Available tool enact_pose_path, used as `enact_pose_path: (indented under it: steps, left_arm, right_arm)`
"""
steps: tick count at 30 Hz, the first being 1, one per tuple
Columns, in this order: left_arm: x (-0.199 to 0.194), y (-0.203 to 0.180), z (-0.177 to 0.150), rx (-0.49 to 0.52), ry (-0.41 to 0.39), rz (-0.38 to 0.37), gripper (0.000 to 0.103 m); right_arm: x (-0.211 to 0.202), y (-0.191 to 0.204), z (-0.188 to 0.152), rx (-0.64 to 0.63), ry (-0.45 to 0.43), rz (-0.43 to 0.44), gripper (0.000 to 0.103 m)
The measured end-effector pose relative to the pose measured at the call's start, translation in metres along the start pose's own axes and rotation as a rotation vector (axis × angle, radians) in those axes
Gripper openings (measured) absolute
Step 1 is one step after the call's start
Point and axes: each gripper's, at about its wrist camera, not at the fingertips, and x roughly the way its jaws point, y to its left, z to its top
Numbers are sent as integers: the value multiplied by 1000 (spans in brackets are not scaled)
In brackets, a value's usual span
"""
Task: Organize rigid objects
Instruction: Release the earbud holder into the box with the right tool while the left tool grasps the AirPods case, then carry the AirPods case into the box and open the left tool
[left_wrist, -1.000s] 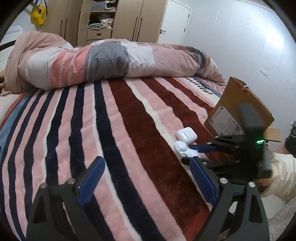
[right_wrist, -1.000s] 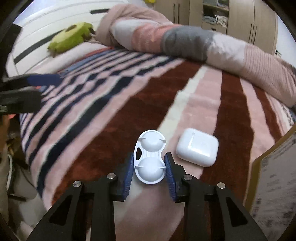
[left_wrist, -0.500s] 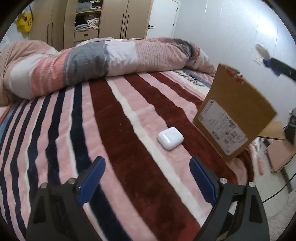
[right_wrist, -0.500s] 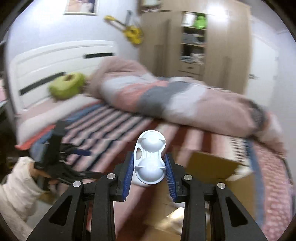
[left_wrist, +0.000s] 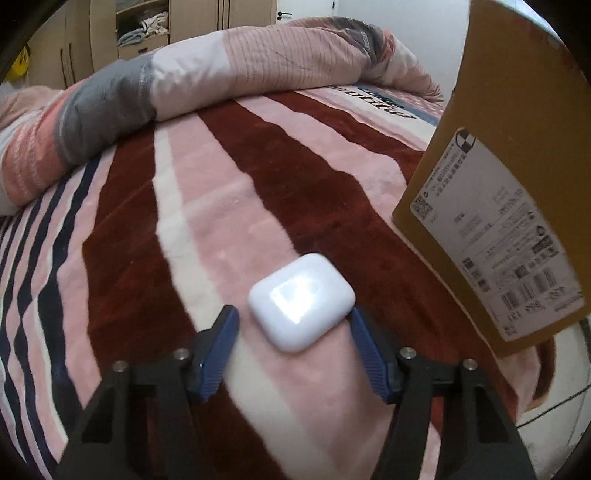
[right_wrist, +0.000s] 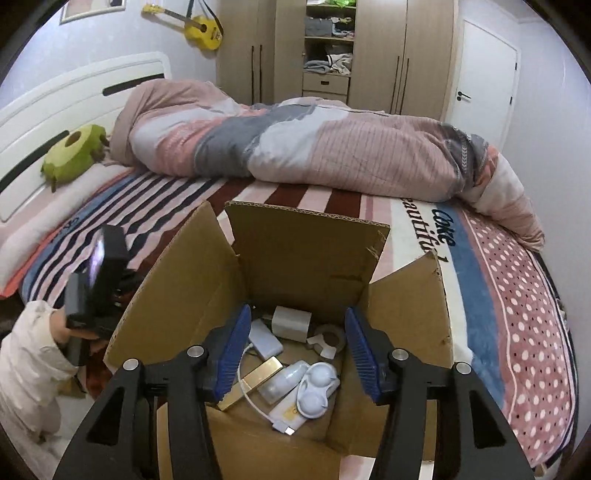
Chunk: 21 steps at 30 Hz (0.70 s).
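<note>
A white earbud case (left_wrist: 301, 301) lies on the striped blanket (left_wrist: 207, 206). My left gripper (left_wrist: 293, 330) is open with its blue fingers on either side of the case, close to it but not clamped. A cardboard box (left_wrist: 517, 184) stands to the right. In the right wrist view my right gripper (right_wrist: 297, 334) is open and empty above the open box (right_wrist: 306, 251). The white contact lens case (right_wrist: 317, 393) lies inside among several small items.
A rolled duvet (right_wrist: 295, 140) lies across the far side of the bed. A green plush (right_wrist: 74, 151) sits by the headboard. Wardrobes (right_wrist: 332, 51) and a door stand behind. The left hand with its gripper shows left of the box (right_wrist: 96, 288).
My right gripper carried the lens case from the bed over the box and let it go; it now lies inside. My left gripper moved in around the earbud case.
</note>
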Motion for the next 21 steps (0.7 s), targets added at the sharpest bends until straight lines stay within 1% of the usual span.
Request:
enact_pose_path:
  steps: [6, 7, 8, 11, 14, 18, 20, 21]
  left_arm:
    - [6, -3, 5, -15, -11, 7, 60]
    - [8, -3, 6, -15, -11, 9, 56]
    - [8, -5, 6, -12, -10, 13, 56]
    - [-5, -4, 6, -12, -26, 30, 56]
    - [-42, -3, 11, -17, -100, 35, 56]
    - [-112, -19, 33, 49, -215, 58, 56]
    - [-148, -33, 50, 83, -274, 27, 56]
    - [-159, -39, 57, 99, -291, 7, 56]
  right_arm:
    - [2, -6, -7, 10, 0, 22, 50]
    - [3, -7, -8, 13, 0, 24, 50]
    - [3, -7, -8, 16, -1, 25, 50]
    - [2, -7, -10, 15, -4, 35, 50]
    - [1, -4, -13, 7, -9, 46, 50]
    - [0, -4, -16, 10, -11, 63, 50]
    - [-2, -4, -16, 11, -17, 66, 50]
    - [-2, -4, -16, 12, -19, 68, 50]
